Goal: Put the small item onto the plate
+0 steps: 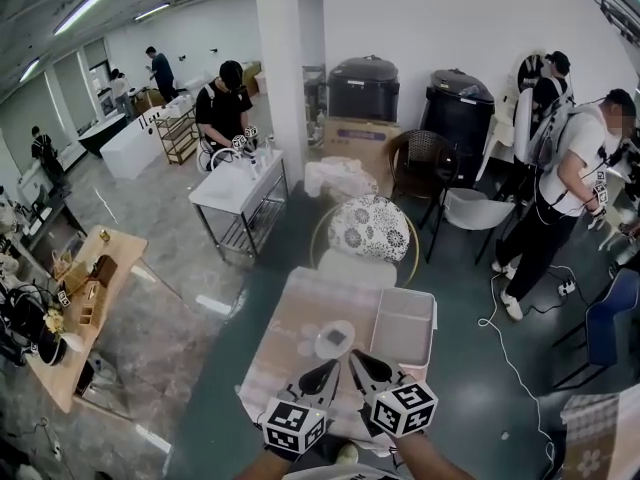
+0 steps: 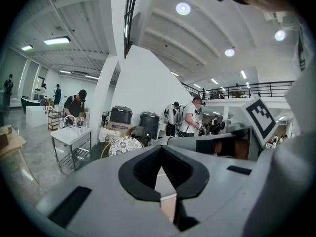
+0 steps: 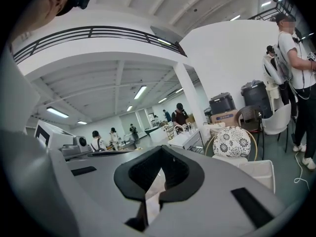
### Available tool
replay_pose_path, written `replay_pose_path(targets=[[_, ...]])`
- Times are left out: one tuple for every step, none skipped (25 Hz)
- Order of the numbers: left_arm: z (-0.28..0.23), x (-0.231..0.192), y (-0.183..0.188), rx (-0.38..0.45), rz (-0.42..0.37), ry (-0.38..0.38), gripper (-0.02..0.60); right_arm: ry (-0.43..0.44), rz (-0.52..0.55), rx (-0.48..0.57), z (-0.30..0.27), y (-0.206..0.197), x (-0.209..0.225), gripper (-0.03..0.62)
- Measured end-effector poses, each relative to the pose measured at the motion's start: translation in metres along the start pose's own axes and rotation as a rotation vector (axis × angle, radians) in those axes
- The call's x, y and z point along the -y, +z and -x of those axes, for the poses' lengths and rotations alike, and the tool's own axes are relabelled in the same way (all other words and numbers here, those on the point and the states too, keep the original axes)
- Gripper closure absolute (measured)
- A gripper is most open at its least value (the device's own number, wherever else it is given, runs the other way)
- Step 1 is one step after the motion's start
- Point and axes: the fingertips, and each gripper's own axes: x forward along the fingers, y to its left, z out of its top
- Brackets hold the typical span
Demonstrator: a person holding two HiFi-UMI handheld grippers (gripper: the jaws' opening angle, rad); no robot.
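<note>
In the head view a small round plate (image 1: 334,340) lies on the cloth-covered table (image 1: 290,318), with a small dark spot at its middle that I cannot make out. Both grippers hover above the table's near edge, just short of the plate and side by side. The left gripper (image 1: 322,369) (image 2: 159,195) is shut with its jaw tips together and nothing between them. The right gripper (image 1: 357,359) (image 3: 148,195) is shut too, and empty. Both gripper views look out level over the room, so neither shows the plate.
A white rectangular bin (image 1: 404,329) stands on the table right of the plate. A chair with a flowered cushion (image 1: 368,230) is behind the table. A person (image 1: 565,183) stands at the right, with a white cable (image 1: 500,338) on the floor. A wooden bench (image 1: 85,298) is at the left.
</note>
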Motion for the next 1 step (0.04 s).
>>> replay_pose_path(targets=[[0.0021,0.0017,-0.0005,0.000,0.000,0.000,0.575,0.000,0.000,0.000,0.0021,-0.0007,-0.0014,0.580]])
